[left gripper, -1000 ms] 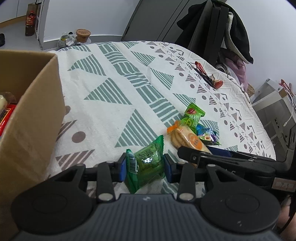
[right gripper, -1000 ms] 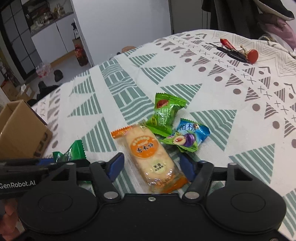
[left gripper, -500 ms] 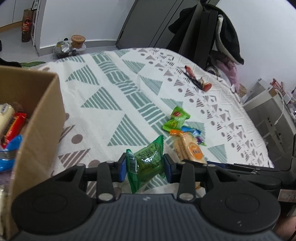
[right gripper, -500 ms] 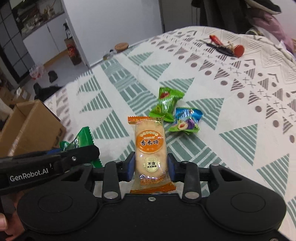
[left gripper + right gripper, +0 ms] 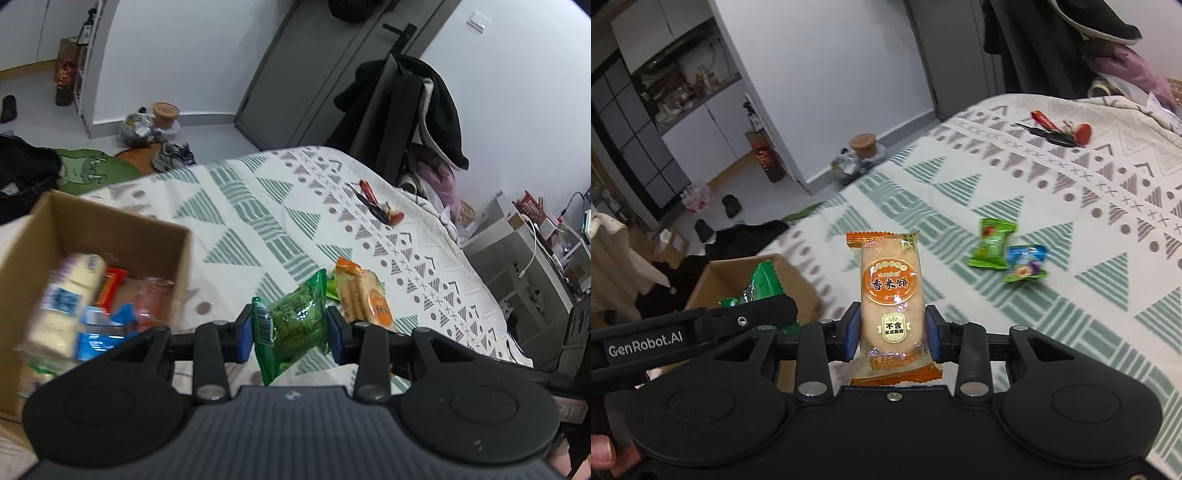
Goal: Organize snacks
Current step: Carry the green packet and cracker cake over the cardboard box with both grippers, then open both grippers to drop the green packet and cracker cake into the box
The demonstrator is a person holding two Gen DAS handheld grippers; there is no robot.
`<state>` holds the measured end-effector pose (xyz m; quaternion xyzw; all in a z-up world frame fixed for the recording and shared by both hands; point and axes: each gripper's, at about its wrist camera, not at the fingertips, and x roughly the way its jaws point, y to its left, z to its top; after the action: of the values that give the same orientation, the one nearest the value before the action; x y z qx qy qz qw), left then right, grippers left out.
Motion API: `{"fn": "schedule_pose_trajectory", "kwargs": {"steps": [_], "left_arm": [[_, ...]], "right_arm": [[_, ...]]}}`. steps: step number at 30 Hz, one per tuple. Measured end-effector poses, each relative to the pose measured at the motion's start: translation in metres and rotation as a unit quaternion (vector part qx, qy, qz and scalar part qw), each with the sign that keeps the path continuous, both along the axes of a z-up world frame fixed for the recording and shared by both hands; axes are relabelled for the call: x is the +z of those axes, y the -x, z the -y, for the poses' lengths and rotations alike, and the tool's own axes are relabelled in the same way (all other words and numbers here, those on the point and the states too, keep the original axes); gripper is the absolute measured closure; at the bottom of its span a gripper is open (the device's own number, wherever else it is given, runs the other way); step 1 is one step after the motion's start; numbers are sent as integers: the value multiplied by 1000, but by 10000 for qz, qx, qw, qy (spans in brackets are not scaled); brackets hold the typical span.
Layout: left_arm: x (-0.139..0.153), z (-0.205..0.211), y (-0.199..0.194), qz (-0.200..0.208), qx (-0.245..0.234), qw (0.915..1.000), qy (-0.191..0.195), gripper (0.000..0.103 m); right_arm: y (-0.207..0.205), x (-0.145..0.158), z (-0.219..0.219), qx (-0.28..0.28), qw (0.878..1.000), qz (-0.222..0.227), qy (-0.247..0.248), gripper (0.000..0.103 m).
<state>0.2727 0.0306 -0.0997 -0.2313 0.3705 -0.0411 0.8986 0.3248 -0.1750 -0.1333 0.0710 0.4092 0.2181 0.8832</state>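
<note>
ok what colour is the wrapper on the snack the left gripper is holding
Green, with a white barcode strip on one edge. The green snack packet in the left gripper shows best in the left wrist view.

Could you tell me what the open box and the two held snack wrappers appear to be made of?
Box: plain brown corrugated cardboard, matte, by its raw tan walls and folded edges.
Green packet in the left gripper: glossy plastic film, with glare and crimped ends.
Rice cracker pack in the right gripper: likely clear plastic film; the crackers show through.

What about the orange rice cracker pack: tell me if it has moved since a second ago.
Yes. The orange rice cracker pack, clamped in the right gripper, has risen off the patterned cloth toward the cardboard box.
</note>
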Motion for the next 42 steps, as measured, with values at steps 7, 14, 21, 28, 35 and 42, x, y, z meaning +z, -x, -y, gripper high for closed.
{"fn": "schedule_pose_trajectory", "kwargs": {"steps": [7,14,21,28,35,42], "left_arm": [[7,-36,19,-88,287,9995,-12,64],[8,-76,35,-205,520,9984,86,64],[10,-109,48,-268,711,9971,77,64],[9,-135,55,-342,896,9954,73,64],[8,-142,56,-389,906,9951,52,64],[6,-134,44,-385,781,9962,-15,64]], "right_arm": [[23,7,-33,175,9997,15,-185,68],[40,15,-66,303,9991,67,-301,68],[49,18,-95,373,9985,48,-393,68],[55,16,-116,408,9977,-49,-540,67],[59,14,-118,374,9979,-167,-505,46],[59,15,-97,138,9986,-252,-441,45]]}}
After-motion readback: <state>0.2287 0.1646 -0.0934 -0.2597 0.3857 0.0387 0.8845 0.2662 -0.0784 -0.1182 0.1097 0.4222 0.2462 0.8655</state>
